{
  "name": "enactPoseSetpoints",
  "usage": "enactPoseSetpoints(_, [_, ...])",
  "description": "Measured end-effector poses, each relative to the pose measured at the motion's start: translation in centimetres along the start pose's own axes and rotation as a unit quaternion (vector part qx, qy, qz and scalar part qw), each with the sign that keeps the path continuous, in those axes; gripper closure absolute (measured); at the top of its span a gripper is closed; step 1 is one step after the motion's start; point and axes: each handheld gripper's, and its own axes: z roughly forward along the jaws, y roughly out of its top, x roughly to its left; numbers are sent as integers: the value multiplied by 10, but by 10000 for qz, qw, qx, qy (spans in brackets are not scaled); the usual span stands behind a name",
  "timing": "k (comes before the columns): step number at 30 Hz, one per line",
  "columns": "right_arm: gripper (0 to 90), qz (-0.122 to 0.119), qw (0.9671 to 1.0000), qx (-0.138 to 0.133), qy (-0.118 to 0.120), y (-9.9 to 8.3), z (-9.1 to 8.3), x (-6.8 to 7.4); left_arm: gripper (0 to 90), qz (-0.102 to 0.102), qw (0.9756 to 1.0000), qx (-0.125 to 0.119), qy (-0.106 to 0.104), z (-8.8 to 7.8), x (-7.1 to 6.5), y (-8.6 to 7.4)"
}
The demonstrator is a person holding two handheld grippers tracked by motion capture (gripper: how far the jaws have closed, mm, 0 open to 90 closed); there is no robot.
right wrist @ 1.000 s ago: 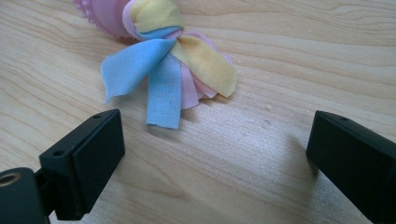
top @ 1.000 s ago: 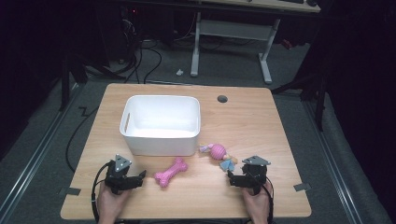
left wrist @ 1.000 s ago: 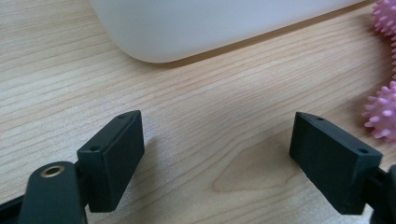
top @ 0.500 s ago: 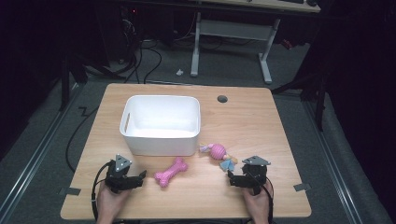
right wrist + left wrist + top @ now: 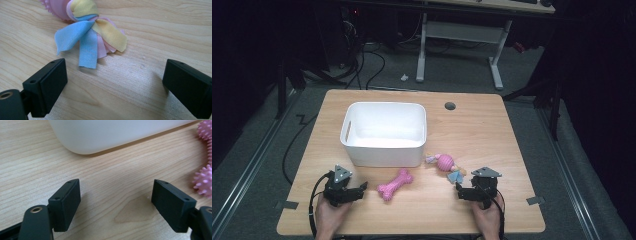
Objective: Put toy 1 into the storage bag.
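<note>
Matt wood-grain table (image 5: 492,130), smooth white plastic bin (image 5: 384,150), spiky rubber bone (image 5: 395,184)

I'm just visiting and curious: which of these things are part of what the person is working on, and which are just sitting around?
Part of the job:
left gripper, jaws open
right gripper, jaws open
pink bone toy
pink ball toy with cloth strips
white bin, probably

Just lying about:
cables on the floor
desk frame behind

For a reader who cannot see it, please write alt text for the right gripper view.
The right gripper rests open over a wooden table, with nothing between its two black jaws. Just ahead lies a pink spiky ball toy, its knotted blue, yellow and pink fabric strips fanned toward the left jaw.
</note>
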Motion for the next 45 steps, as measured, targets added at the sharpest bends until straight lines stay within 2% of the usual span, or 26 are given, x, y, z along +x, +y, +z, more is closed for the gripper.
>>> enactPoseSetpoints(5, [60, 3, 10000, -5, 4, 0, 0, 0, 244, 65, 10000, 6, 1, -6, 0, 2])
enactPoseSetpoints(11, [66, 9, 10000, -11, -3, 0, 0, 0, 279, 61, 9999, -138, -38, -18, -2, 3])
enactPoseSetpoints(17, [75, -16, 10000, -28, -7, 0, -1, 1, 281, 184, 9996, -162, -120, -28, -8, 7])
enactPoseSetpoints(26, [82, -13, 10000, -39, 8, 0, -1, 1, 275, 335, 9990, 37, -298, -34, -15, 16])
enactPoseSetpoints(34, [86, -15, 10000, -43, 12, 0, -1, 1, 272, 534, 9976, 87, -441, -37, -32, 28])
enactPoseSetpoints(36, [87, -16, 10000, -44, 14, 0, -1, 1, 273, 613, 9974, 112, -375, -36, -38, 32])
enactPoseSetpoints(38, [87, -17, 10000, -45, 15, 0, -1, 1, 272, 662, 9969, 118, -396, -34, -43, 37])
enactPoseSetpoints(45, [89, -19, 10000, -47, 13, -1, -1, 1, 273, 987, 9932, 265, -550, -24, -61, 53])
